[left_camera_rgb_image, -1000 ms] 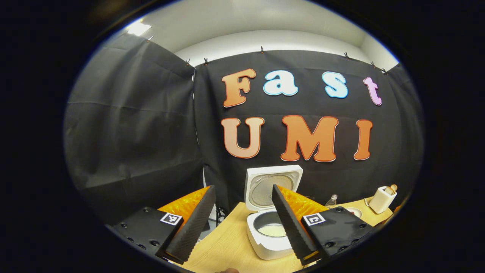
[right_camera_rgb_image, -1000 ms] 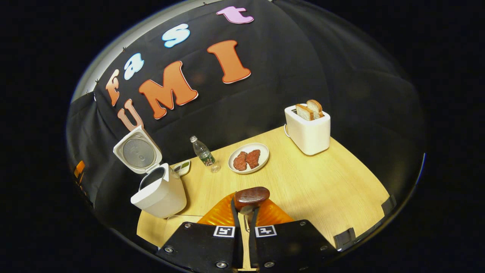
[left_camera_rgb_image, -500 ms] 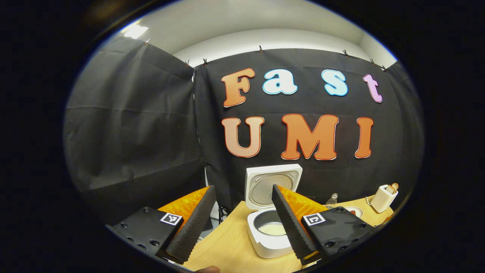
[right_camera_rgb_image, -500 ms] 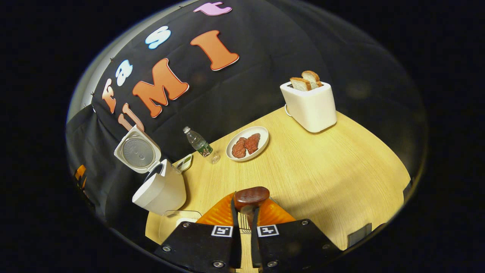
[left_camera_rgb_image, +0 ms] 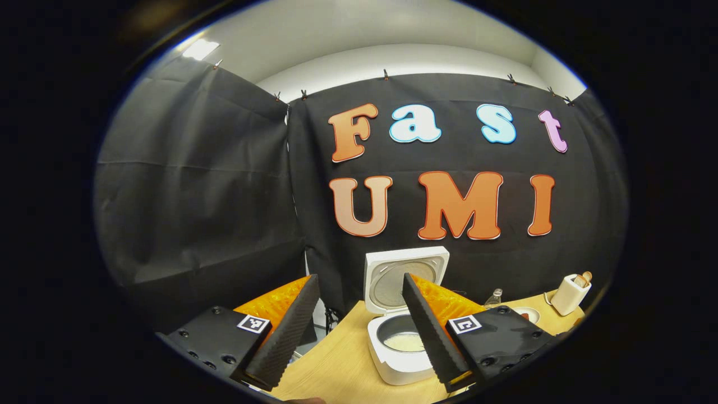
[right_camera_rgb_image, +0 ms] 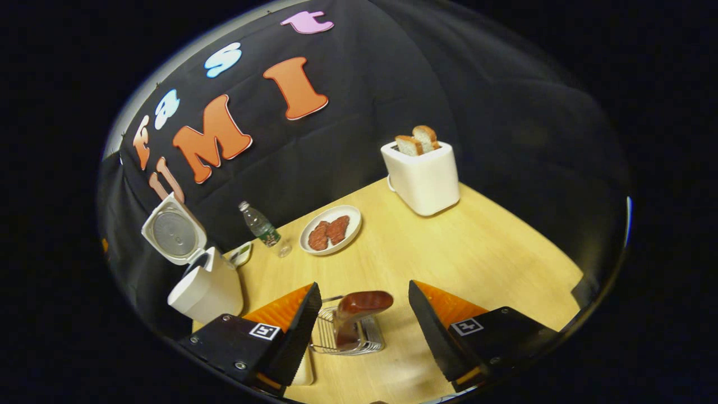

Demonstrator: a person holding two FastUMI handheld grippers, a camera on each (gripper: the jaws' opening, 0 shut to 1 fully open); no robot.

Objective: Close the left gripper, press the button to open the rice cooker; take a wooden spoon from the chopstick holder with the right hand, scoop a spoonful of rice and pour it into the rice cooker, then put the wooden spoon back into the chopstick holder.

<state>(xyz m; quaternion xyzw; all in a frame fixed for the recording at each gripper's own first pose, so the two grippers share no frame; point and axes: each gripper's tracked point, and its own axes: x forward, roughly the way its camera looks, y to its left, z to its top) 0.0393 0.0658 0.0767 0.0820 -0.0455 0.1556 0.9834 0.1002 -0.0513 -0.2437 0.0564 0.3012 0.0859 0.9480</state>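
The right tool (right_camera_rgb_image: 359,331) stands wide open, its two fingers spread to either side of the wooden spoon (right_camera_rgb_image: 359,307), touching nothing. The spoon sits upright in the wire chopstick holder (right_camera_rgb_image: 345,336) directly between and just ahead of the fingers, dark bowl end up. By the look of it, this is the last step: the spoon is back in the holder and let go. Farther out and to the tool's left, the rice cooker (right_camera_rgb_image: 205,289) stands on the tabletop (right_camera_rgb_image: 477,258) with its lid up.

The left tool (left_camera_rgb_image: 359,331) is also open and holds nothing; just ahead of it, partly behind its right-hand finger, the open cooker shows a pale layer of rice (left_camera_rgb_image: 403,341) in the pot.

What remains, I judge, is only to draw the right tool straight back, clear of the holder, without nudging the spoon or tipping the light wire frame.
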